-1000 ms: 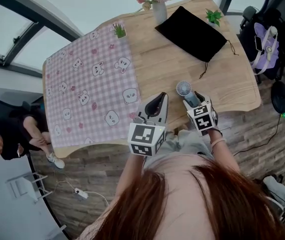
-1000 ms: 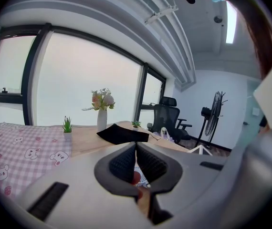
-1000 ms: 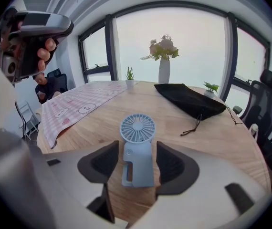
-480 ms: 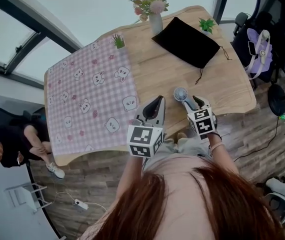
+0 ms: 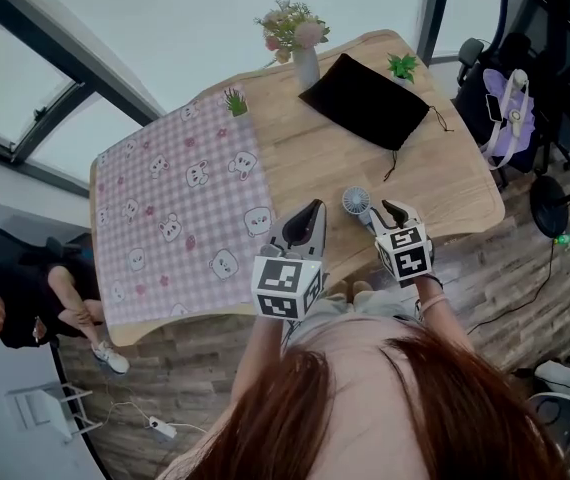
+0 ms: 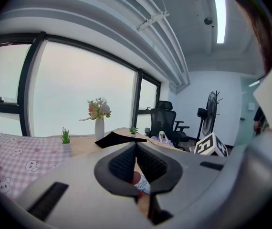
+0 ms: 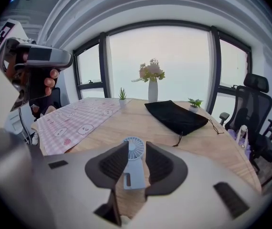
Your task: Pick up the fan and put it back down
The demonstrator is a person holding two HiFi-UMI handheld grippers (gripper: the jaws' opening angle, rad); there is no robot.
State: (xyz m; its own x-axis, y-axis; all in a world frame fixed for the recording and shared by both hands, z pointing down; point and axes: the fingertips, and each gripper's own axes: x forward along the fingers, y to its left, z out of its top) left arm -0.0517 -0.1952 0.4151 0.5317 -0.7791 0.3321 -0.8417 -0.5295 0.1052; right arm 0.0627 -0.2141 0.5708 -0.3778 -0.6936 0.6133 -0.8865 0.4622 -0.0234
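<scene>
- Right gripper [image 5: 378, 213]: its jaws have just been closing and now stand on the handle of the small blue fan [image 5: 357, 201], pads against both sides. The round fan head stands upright above the pads.
- Fan position: near edge of the wooden table [image 5: 435, 168], right of centre, just beyond the person. From the right gripper view it looks raised off the wood, but the gap under its foot cannot be read for certain.
- Left gripper [image 5: 314, 208]: jaws together, nothing between them. It hangs just left of the fan and takes no part.
- Step in hand, as judged: the lift is under way, with the set-down to follow.
- To do it well: keep the handle vertical so the head does not swing. Hold the squeeze steady, as the handle is slim and smooth and could pivot. Lower straight down onto bare wood. Release only once the foot sits flat.
- Risk: the narrow base may tip if released at a tilt.
- Black pouch [image 5: 370, 98] and checked cloth [image 5: 180, 208] lie well apart from the set-down spot.
</scene>
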